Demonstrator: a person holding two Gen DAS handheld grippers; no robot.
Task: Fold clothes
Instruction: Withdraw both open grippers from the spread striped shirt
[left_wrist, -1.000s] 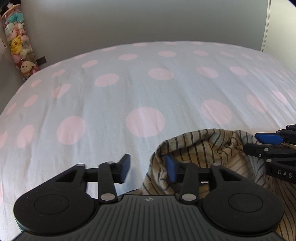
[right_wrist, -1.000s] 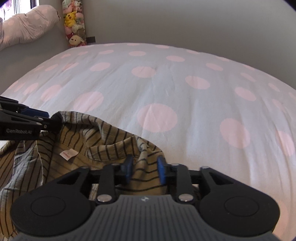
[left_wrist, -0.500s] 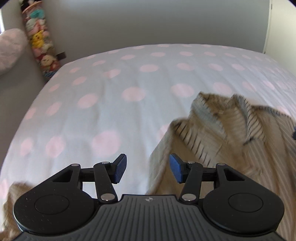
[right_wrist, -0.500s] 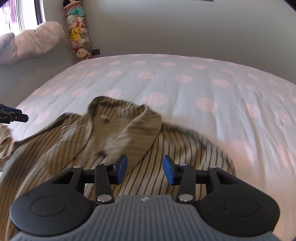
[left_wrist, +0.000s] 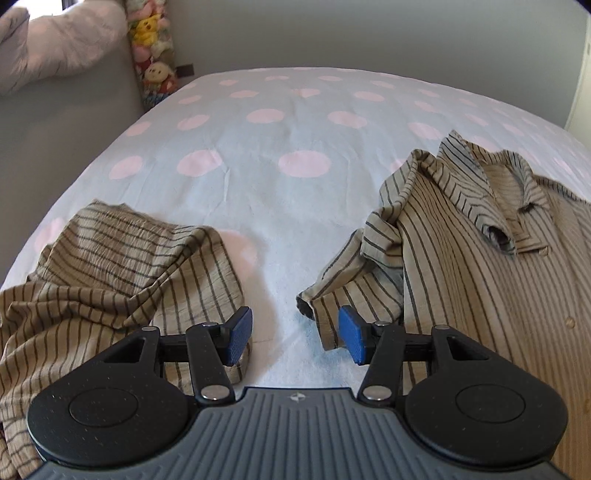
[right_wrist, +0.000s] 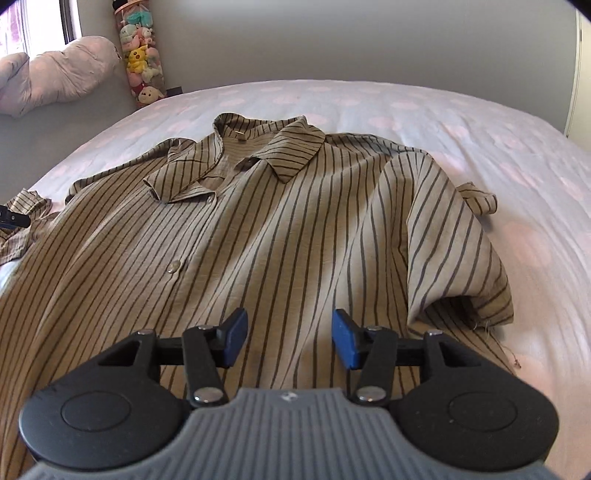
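A beige shirt with dark stripes lies front up on the bed, collar at the far side and buttons down the middle. Its right sleeve is folded over and bunched. In the left wrist view the shirt body is at the right, its rumpled left sleeve reaches toward the middle. A second striped beige garment lies crumpled at the left. My left gripper is open and empty above bare sheet between the two. My right gripper is open and empty over the shirt's lower front.
The bed has a pale blue sheet with pink dots. A tall clear tube of plush toys stands by the wall at the far left. A pink bundle of bedding lies on a grey ledge beside it.
Both grippers have pulled back and up from the shirt. The right gripper let go of the collar area and opened. The shirt now lies spread flat where it was bunched.
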